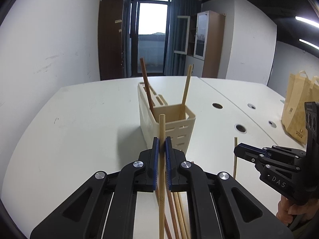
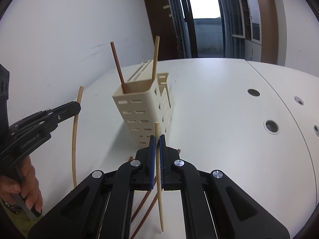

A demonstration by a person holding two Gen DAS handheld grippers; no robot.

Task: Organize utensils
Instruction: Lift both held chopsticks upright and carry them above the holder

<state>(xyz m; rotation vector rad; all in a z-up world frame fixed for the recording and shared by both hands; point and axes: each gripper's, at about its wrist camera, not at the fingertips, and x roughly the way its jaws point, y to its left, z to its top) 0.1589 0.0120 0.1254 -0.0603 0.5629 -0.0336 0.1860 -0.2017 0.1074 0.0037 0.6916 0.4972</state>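
A cream slotted utensil holder (image 1: pixel 171 127) (image 2: pixel 143 109) stands on the white table, with a dark brown chopstick (image 1: pixel 146 85) (image 2: pixel 118 67) and a light chopstick (image 1: pixel 185 91) (image 2: pixel 155 57) leaning in its square compartment. My left gripper (image 1: pixel 161 139) (image 2: pixel 78 105) is shut on a light bamboo chopstick (image 1: pixel 161 125) (image 2: pixel 75 139), held upright just in front of the holder. To its right, my right gripper (image 2: pixel 157 136) (image 1: pixel 236 150) is shut on a pale chopstick (image 2: pixel 158 169) (image 1: pixel 235 159), also upright. Several more chopsticks (image 1: pixel 177 209) (image 2: pixel 145 203) lie on the table beneath the grippers.
A brown paper bag (image 1: pixel 297 109) stands at the right of the table. Round cable holes (image 1: pixel 240 127) (image 2: pixel 271 126) dot the tabletop right of the holder. A white wall runs along the table's left side. A person's hand (image 2: pixel 18 181) grips the left tool.
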